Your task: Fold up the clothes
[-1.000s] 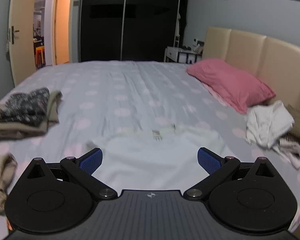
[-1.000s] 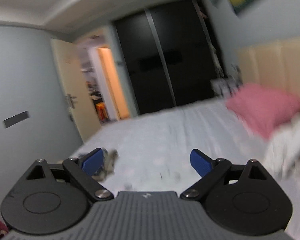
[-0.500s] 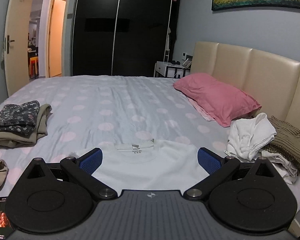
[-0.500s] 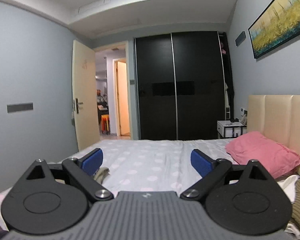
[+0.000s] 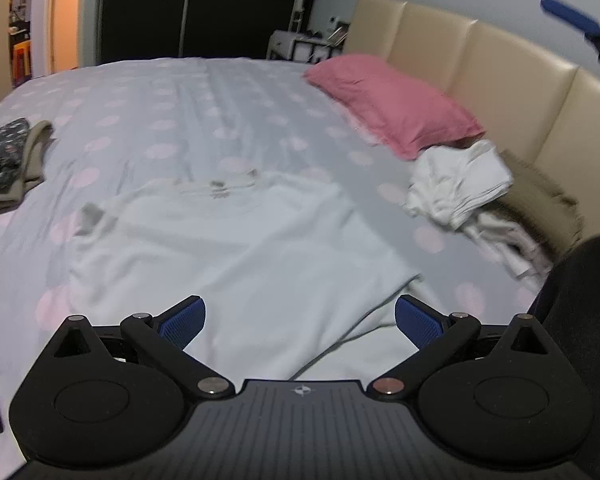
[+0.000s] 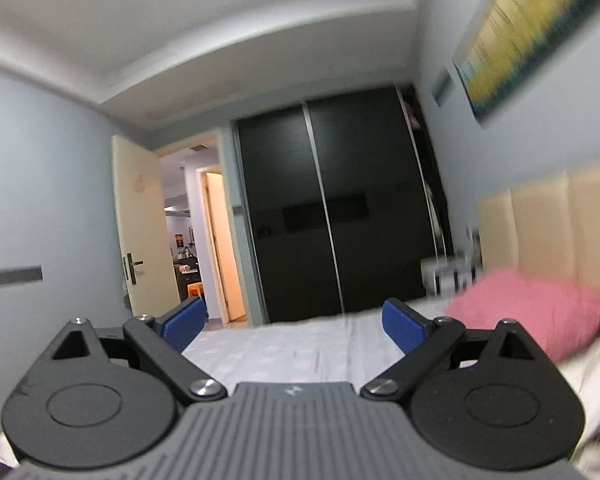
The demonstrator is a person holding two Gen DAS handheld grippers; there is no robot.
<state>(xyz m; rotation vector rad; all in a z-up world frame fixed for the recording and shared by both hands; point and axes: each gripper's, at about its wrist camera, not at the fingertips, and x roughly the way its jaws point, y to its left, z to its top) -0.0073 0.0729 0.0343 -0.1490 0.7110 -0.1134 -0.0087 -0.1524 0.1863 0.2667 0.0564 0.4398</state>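
white T-shirt (image 5: 236, 248) spread flat, unfolded, on bed left of pink pillow (image 5: 392, 100) | folded stack (image 5: 8, 160) further left; crumpled pile (image 5: 460, 184) beside pillow unfolded | left gripper (image 5: 296, 322) wide, empty | right gripper (image 6: 292, 324) wide, empty

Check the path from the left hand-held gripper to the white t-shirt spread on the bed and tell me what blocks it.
Nothing visible does. The left hand-held gripper is open just above the white t-shirt, with only bare shirt fabric between its fingers.
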